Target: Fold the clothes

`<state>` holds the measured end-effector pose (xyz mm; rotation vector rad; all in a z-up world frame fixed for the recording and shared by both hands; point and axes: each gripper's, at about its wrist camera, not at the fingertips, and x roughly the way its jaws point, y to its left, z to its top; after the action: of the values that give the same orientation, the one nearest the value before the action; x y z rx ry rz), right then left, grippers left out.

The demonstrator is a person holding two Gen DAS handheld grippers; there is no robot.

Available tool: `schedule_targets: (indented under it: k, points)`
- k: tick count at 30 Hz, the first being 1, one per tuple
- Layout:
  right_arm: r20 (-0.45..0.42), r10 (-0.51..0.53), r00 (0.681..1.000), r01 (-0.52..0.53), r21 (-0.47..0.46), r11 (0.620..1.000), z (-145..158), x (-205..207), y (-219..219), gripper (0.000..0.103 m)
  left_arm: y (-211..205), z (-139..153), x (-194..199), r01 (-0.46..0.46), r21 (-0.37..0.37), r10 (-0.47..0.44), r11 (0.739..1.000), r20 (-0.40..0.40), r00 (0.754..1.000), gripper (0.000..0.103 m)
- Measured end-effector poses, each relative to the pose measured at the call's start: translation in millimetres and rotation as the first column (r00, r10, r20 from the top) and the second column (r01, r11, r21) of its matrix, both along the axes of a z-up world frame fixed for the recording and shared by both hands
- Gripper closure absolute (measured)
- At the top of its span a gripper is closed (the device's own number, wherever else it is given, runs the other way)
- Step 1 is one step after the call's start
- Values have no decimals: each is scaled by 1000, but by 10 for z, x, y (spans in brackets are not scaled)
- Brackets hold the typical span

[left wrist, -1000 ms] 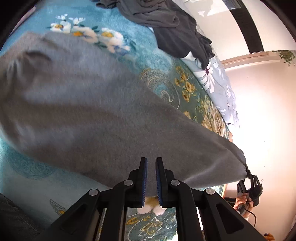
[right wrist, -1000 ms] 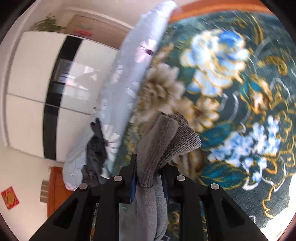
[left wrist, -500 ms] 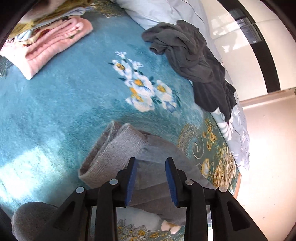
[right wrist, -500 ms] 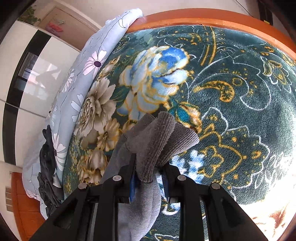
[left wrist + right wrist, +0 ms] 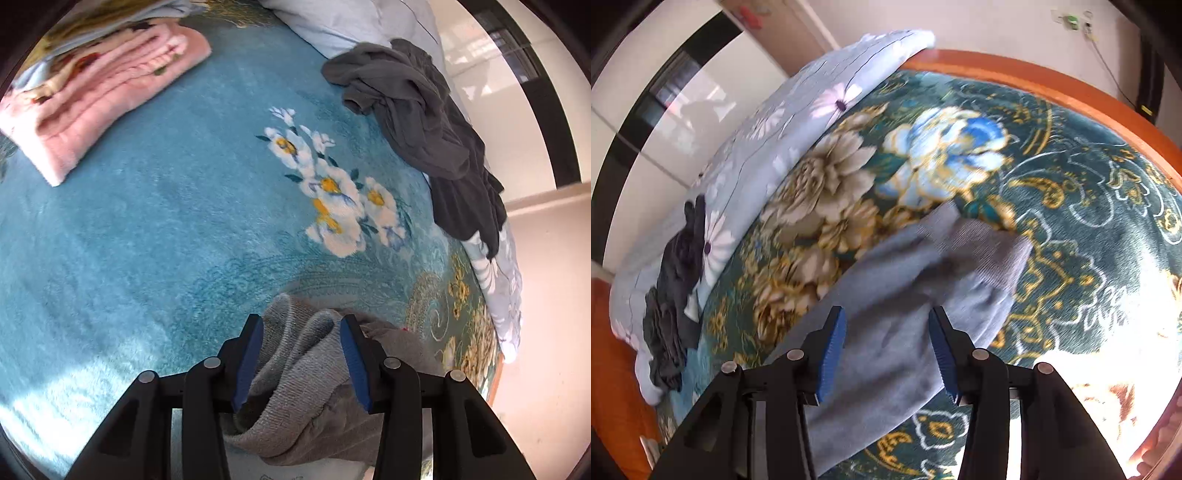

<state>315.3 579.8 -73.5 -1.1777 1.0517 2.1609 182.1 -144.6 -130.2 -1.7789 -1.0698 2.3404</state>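
A grey knit garment lies on the floral teal blanket. In the left wrist view its ribbed end sits bunched between the blue pads of my left gripper, which is open around it. In the right wrist view the garment lies flat with its ribbed cuff pointing away. My right gripper is open just above it, holding nothing.
A crumpled dark grey garment lies at the far right of the bed, against a pale flowered quilt. A stack of folded pink clothes sits far left. The orange wooden bed edge runs beyond the blanket.
Both grippers have opened and let go of the grey garment, which has dropped onto the blanket. One second ago it hung stretched between them.
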Motion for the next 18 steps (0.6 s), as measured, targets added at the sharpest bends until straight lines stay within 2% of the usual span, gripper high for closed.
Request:
schedule_targets:
  k: [2,7,9,10,12,15,16,18]
  points:
    - [6,64,998,-64,-40,997,-85,-129,-253,55,85,10,-78,82,-26,-82,996,-20,996,55]
    - [34,211,977,-206,-114,972,-283,-445,-844,55,227,1,-108,193,35,-192,981,-41,981,60]
    - [38,256,966,-250,-126,960,-316,-541,-1038,55,330,32,-76,252,61,-249,966,-54,967,72]
    - [41,280,959,-273,-131,953,-328,-585,-1128,55,381,55,-59,288,87,-284,954,-64,957,75]
    - [57,326,944,-317,-130,940,-351,-658,-1288,55,459,117,4,355,150,-344,923,-90,934,90]
    - [90,383,919,-373,-114,921,-378,-719,-1501,55,556,186,107,444,130,-437,886,-82,896,90]
    - [94,396,913,-387,-106,916,-376,-727,-1550,55,563,190,125,458,116,-452,881,-78,889,90]
    - [103,420,902,-411,-95,906,-381,-744,-1638,55,550,159,108,456,96,-452,885,-65,890,88]
